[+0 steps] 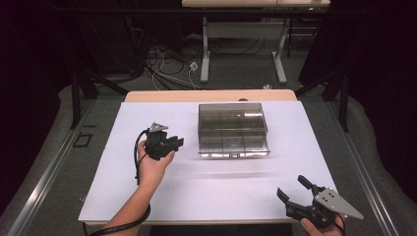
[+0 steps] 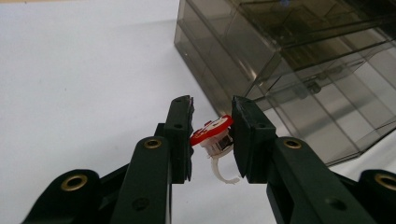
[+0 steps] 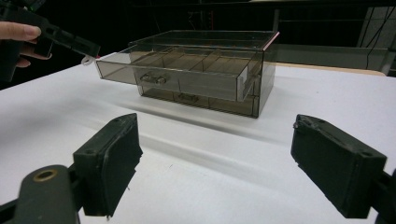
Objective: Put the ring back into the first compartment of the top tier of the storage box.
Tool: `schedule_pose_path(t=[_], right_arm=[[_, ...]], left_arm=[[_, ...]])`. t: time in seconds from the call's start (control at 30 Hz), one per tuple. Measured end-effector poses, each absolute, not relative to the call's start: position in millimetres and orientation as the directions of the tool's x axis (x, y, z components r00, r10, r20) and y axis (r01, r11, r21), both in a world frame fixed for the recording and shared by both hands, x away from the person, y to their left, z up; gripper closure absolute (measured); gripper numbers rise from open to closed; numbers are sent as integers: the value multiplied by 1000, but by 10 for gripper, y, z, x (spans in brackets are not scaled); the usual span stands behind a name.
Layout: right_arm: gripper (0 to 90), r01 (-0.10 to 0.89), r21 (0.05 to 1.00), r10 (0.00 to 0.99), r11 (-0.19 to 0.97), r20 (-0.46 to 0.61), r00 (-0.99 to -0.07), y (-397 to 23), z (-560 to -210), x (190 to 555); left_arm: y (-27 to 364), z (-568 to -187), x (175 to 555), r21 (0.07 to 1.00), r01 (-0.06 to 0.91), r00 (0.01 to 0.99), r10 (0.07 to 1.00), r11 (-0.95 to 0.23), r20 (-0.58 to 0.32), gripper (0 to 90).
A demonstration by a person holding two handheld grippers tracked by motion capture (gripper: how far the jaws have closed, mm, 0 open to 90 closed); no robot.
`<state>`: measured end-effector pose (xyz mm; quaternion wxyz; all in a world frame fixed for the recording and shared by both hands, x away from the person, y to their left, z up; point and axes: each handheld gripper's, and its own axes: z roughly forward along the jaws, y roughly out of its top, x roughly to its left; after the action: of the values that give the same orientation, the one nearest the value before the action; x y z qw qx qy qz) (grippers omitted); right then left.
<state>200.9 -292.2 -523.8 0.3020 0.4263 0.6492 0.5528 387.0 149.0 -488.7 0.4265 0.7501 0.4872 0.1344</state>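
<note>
**Eng 1:** White sheet [image 1: 211, 191] over the table, dark room behind, cables on the floor. We've got the smoky drawer box [image 1: 232, 129] mid-table, upper drawer [image 3: 180, 77] pulled partway out, seen from the right gripper view.

**Eng 2:** And our left gripper [image 2: 212, 135]?

**Eng 1:** Jaws pinched narrow on a small ring [image 2: 215, 140]: red disc top, white plastic band hanging below. It sits between the pads, tilted, clear of the sheet. In the high view the left gripper [image 1: 169, 143] is just left of the box, near its front corner.

**Eng 2:** Right gripper [image 3: 215, 158]?

**Eng 1:** Spread wide, nothing between the jaws. Parked at the near right edge [image 1: 295, 196], pointed at the box, well apart from it.

**Eng 2:** So we call this the carry step: ring picked, not yet stowed.

**Eng 1:** Agreed, our read. Next we'd need to bring the ring over the open drawer, line it up over one compartment, then release. Grip is only on the disc edge, so we should keep it level or it may slip.

**Eng 2:** Can't tell which compartment is meant.
</note>
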Motion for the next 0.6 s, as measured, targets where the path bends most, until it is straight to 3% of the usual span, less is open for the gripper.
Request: schedule_pose_path(t=[0.6], right_arm=[[150,217,976,887,27,77,-455,-2927,-5236,2007]], left_arm=[[1452,-4599,3811,821,551,530,822,-148,-208,696]])
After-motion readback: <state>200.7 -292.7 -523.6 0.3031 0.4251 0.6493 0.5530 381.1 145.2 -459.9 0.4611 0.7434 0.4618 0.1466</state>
